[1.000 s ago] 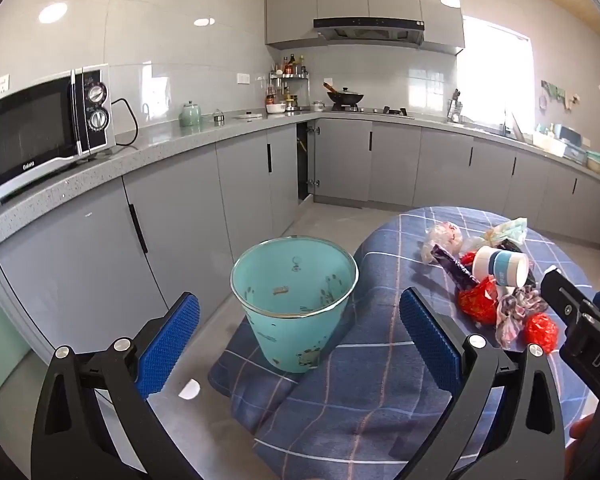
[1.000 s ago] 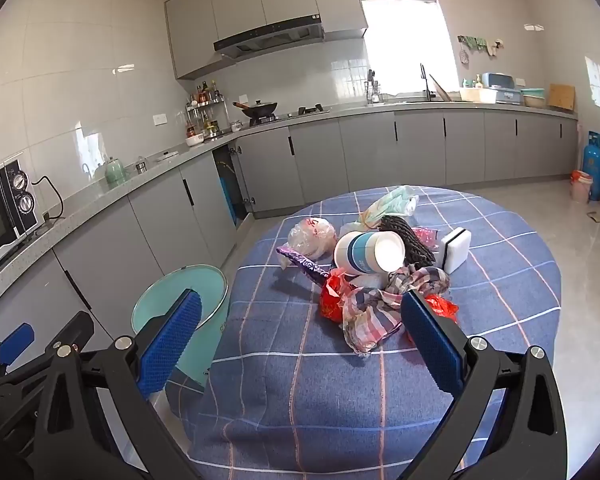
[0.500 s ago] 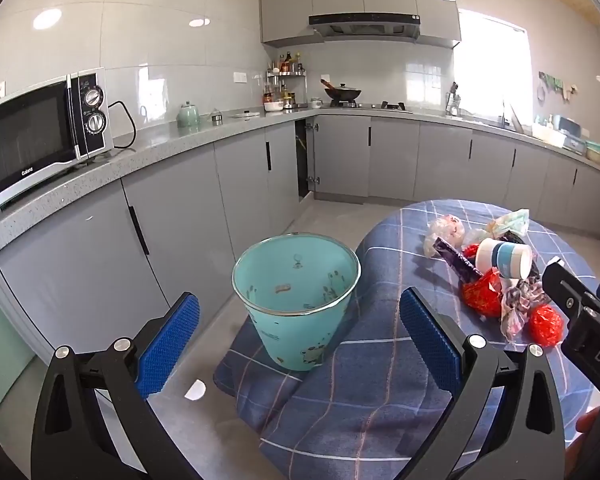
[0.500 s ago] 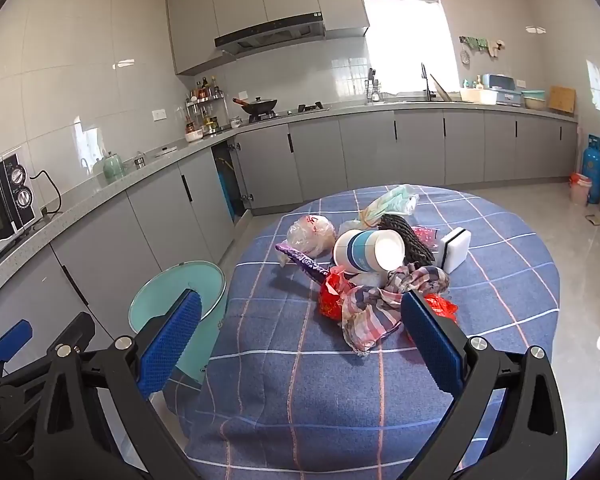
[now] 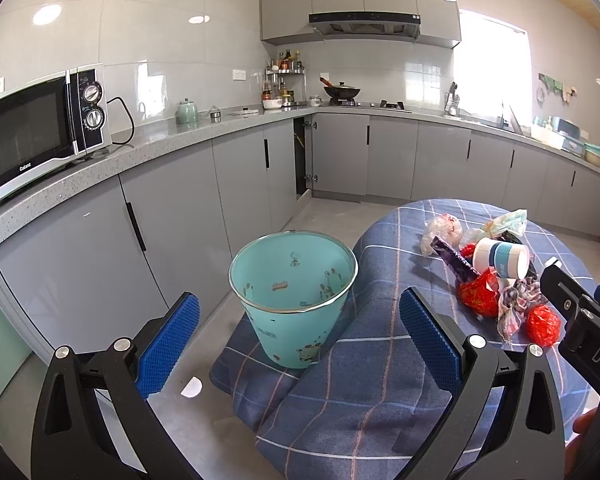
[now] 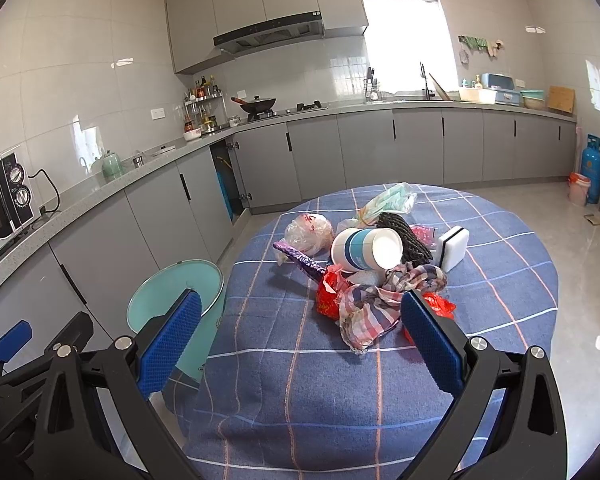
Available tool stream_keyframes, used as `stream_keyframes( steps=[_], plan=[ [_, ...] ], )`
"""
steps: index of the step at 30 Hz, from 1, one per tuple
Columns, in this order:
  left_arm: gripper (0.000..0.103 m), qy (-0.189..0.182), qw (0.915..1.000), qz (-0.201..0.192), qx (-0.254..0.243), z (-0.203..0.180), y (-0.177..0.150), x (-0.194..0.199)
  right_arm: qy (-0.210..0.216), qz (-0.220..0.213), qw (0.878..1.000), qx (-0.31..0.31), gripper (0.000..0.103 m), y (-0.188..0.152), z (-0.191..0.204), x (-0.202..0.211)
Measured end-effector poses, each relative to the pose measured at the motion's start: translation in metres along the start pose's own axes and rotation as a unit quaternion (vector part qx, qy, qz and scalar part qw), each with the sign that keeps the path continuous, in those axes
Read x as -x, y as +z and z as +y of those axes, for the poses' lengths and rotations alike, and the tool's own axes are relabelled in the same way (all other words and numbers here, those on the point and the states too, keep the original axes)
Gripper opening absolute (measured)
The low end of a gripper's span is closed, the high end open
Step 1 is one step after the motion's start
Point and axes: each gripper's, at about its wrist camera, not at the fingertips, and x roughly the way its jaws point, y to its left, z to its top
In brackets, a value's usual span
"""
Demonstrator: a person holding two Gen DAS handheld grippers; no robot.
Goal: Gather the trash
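Both tongs hang wide open with nothing between their blue pads: the left gripper (image 5: 300, 336) faces the bin, the right gripper (image 6: 302, 334) faces the trash heap from the near edge of the table.

Covered in a blue checked cloth, the round table (image 6: 500, 280) carries the whole heap near its middle, ahead of the right gripper and apart from its pads. The bin (image 5: 296, 300), teal and upright, stands on the floor against the table's left side, just where the cloth hangs down, and sits between the left gripper's two pads in that camera's line of sight. I can see only printed figures on its inner wall; its bottom is hidden from me.

In the heap, the checked rag (image 6: 380, 300) lies nearest the right gripper, over a red wrapper (image 6: 328, 296). Behind them a paper cup (image 6: 366, 250) lies on its side, mouth toward me, touching a black mesh bundle (image 6: 406, 236). A clear bag (image 6: 310, 232) and purple wrapper (image 6: 300, 260) lie to the left, a sponge (image 6: 454, 244) to the right.
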Motion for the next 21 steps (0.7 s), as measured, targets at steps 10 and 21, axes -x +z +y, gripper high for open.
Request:
stream_keyframes(
  steps=[10, 21],
  plan=[
    [0.099, -0.002, 1.0000, 0.001, -0.001, -0.0014, -0.0001, 0.0003, 0.000, 0.003, 1.000, 0.000, 0.098, -0.0007, 0.0009, -0.0026],
    [0.099, -0.003, 1.0000, 0.001, -0.003, -0.0016, 0.0002, 0.0000, 0.000, 0.006, 1.000, 0.000, 0.098, -0.0021, 0.0007, -0.0038]
  ],
)
